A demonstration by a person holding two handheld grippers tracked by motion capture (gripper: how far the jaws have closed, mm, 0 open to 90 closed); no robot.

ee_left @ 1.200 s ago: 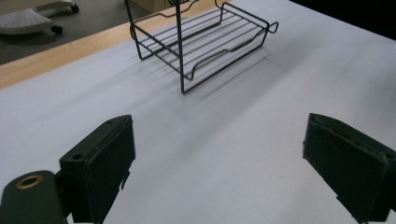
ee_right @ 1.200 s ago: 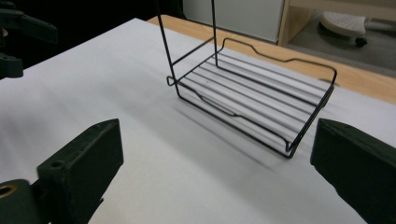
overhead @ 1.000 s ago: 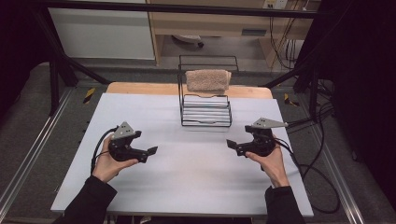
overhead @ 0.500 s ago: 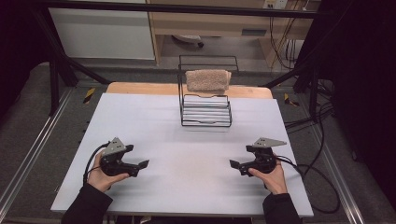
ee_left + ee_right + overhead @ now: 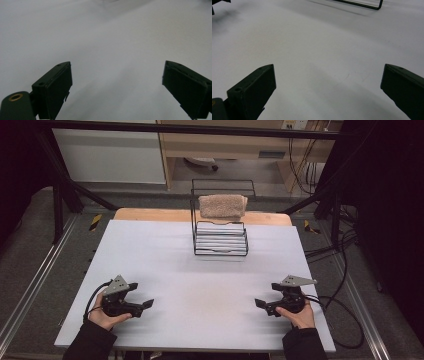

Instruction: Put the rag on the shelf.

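Biggest thing on my feed is the white surface (image 5: pixel 165 255), mostly bare. At its far edge, about the middle, sits the black wire rack (image 5: pixel 220 240), and the tan towel (image 5: pixel 222 206) is draped over the rack's top bar, hanging folded and well away from both of my grippers. Down at the near edge I've got the left hand-held gripper (image 5: pixel 146 304) near the left corner, jaws spread wide with nothing between them, pointing toward the middle. The right hand-held gripper (image 5: pixel 259 303) mirrors it near the right corner, jaws also wide apart and empty, just bare surface in the gap. From the right gripper view I can catch a corner of the rack's base wire at the top.
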